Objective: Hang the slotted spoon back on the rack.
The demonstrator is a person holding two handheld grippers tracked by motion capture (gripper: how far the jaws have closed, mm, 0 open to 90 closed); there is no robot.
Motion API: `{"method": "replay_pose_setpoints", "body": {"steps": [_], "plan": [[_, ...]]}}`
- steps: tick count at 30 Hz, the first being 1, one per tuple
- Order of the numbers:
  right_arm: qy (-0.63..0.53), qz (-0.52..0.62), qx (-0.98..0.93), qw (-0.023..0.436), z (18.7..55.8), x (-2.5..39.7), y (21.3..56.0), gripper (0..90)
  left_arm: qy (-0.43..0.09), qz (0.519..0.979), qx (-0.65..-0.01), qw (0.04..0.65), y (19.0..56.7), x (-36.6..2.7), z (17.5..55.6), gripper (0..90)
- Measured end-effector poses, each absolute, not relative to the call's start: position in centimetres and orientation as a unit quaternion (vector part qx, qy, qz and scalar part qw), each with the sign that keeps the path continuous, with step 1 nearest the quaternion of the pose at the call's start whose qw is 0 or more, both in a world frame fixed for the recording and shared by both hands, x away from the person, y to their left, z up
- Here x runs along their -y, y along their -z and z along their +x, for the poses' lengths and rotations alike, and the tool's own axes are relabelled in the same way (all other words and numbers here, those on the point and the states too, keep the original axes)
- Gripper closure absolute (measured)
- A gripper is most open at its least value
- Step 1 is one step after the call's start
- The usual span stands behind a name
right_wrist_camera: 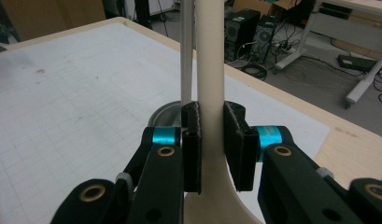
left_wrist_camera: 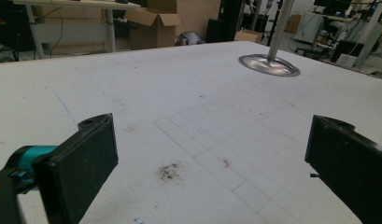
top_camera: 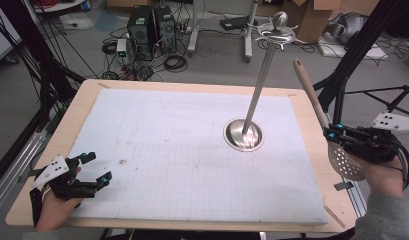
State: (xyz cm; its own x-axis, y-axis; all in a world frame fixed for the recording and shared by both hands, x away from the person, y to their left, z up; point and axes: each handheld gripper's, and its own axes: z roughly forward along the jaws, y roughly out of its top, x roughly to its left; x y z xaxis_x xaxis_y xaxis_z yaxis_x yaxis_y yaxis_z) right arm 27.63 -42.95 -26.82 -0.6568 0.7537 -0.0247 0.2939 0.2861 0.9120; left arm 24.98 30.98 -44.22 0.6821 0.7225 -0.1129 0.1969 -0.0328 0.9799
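A wooden slotted spoon (top_camera: 312, 100) is held off the table's right edge, handle pointing up and away, perforated bowl (top_camera: 345, 161) low. My right gripper (top_camera: 334, 135) is shut on its handle just above the bowl; in the right gripper view the pale handle (right_wrist_camera: 209, 70) rises between the closed pads (right_wrist_camera: 235, 140). A metal stand with a round base (top_camera: 243, 135) and a tall pole (top_camera: 259, 80) topped by hooks (top_camera: 277, 32) sits on the white mat. My left gripper (top_camera: 99, 170) rests open at the near left corner, nothing between its pads (left_wrist_camera: 81, 163).
The white gridded mat (top_camera: 167, 150) covers a wooden table (top_camera: 67, 115). A small dark smudge (left_wrist_camera: 169, 171) lies on the mat ahead of the left gripper. Computers (top_camera: 151, 25), cables and cardboard boxes (top_camera: 317, 12) stand on the floor beyond.
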Motion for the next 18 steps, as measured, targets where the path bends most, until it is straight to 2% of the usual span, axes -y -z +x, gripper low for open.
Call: {"method": "replay_pose_setpoints", "body": {"steps": [18], "plan": [[-0.507,0.336,-0.754,0.248,27.6,42.9,25.7,78.1,-0.215,0.687,-0.339,0.606,44.4,-31.1,24.9,2.8]]}}
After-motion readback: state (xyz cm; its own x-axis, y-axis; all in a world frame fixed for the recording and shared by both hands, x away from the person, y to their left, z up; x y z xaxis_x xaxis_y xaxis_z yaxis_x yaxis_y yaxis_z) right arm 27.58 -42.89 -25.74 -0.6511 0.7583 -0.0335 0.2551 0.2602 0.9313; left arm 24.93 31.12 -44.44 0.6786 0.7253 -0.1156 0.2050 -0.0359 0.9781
